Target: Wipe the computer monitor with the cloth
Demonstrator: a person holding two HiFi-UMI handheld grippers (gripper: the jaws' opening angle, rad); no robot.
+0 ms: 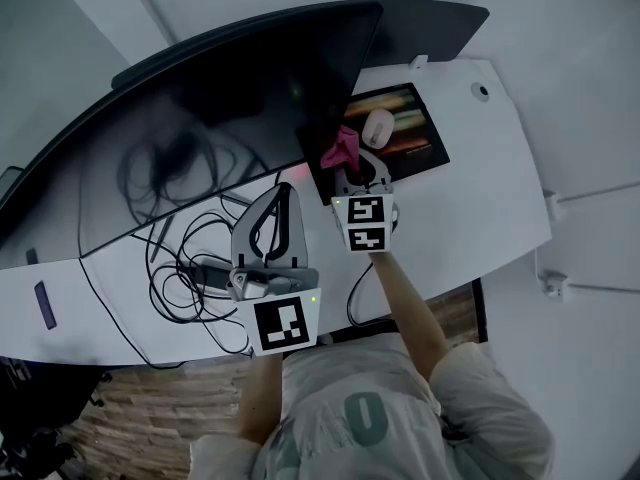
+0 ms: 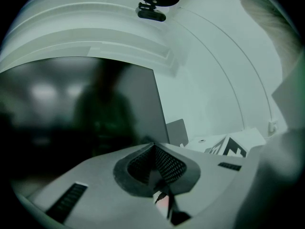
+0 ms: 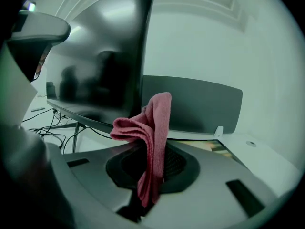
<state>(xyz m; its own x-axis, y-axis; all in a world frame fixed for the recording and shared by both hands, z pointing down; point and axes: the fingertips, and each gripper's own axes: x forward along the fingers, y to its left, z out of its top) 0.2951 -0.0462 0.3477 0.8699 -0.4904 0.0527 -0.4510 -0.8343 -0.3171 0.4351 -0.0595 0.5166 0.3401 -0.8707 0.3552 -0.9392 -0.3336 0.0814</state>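
A wide dark computer monitor (image 1: 200,128) stands on the white desk (image 1: 480,198); it also fills the left of the left gripper view (image 2: 81,109) and the right gripper view (image 3: 109,66). My right gripper (image 1: 350,163) is shut on a pink cloth (image 1: 340,148), held up at the monitor's right edge. In the right gripper view the pink cloth (image 3: 150,142) hangs folded out of the closed jaws, just beside the screen's edge. My left gripper (image 1: 270,223) is shut with nothing in it, raised in front of the screen's lower right part.
Tangled black cables (image 1: 190,258) lie on the desk under the monitor. A mouse (image 1: 378,126) sits on a colourful mouse pad (image 1: 410,133) at the right. A second dark screen (image 3: 200,104) stands behind. The desk's front edge is near my body.
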